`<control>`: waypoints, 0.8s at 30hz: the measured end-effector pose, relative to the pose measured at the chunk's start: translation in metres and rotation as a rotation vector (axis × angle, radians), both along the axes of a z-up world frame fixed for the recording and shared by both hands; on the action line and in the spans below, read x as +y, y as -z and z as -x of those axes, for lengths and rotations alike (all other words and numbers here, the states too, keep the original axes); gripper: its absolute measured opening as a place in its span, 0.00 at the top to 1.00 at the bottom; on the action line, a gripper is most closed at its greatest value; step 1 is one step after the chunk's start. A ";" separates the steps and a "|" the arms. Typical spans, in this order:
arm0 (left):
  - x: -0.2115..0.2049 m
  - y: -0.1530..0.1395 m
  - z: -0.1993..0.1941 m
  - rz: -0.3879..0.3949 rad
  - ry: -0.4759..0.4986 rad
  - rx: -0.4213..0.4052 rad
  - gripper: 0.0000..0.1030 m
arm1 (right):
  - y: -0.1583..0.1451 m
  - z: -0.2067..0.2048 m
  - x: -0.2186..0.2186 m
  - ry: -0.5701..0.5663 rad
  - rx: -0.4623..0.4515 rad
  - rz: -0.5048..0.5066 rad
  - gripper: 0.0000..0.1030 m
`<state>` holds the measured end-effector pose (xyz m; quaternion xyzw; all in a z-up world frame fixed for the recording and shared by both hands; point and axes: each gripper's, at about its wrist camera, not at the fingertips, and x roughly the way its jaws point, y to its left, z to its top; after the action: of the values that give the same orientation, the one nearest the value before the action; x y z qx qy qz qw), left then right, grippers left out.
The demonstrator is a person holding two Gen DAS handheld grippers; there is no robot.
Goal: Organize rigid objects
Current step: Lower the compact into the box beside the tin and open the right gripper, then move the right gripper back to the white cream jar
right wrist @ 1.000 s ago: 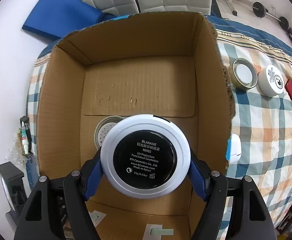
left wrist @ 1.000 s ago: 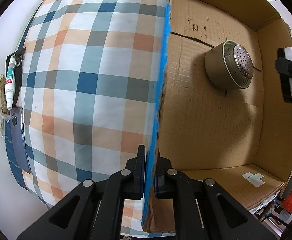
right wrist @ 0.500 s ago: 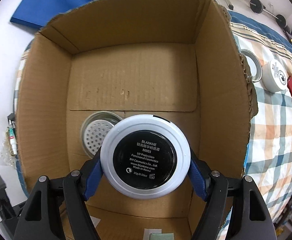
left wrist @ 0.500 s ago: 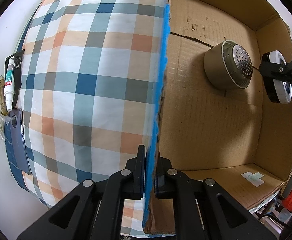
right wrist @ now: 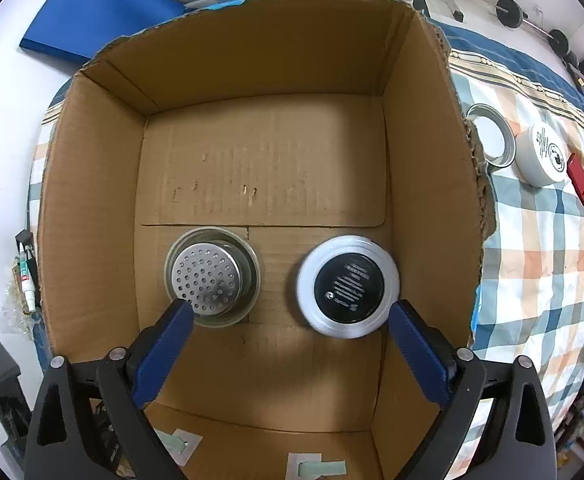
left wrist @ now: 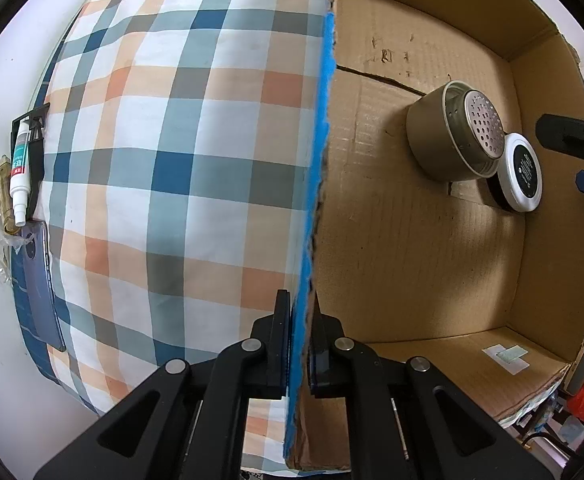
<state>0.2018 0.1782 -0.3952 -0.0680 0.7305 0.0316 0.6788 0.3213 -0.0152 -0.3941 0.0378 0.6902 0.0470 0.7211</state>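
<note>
The left claw (left wrist: 297, 344) is pinched narrow on the blue-taped side wall of the corrugated cardboard box (right wrist: 264, 72), one finger outside and one inside. The right claw (right wrist: 288, 312) hangs wide over the box, blue pads spread, gripping nothing. On the box floor lie a round white compact (right wrist: 348, 286) with a glossy black centre and, beside it but apart, a metal tin (right wrist: 211, 278) with a perforated top. The box sits on a checked cloth (left wrist: 164, 168) in blue, orange and white.
</note>
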 end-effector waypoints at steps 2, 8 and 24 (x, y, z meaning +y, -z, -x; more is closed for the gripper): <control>0.000 0.000 0.001 -0.001 0.001 -0.001 0.96 | -0.003 0.002 0.001 -0.004 0.006 -0.016 0.00; 0.000 -0.003 0.001 0.001 -0.001 -0.008 0.96 | -0.017 0.015 0.001 -0.002 0.001 -0.043 0.00; 0.002 -0.007 -0.001 0.004 -0.002 -0.005 0.96 | -0.085 0.048 -0.029 0.024 -0.087 -0.126 0.00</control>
<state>0.2028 0.1799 -0.3882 -0.0701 0.7286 0.0307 0.6806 0.2736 -0.0439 -0.3090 0.0892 0.6534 0.0833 0.7471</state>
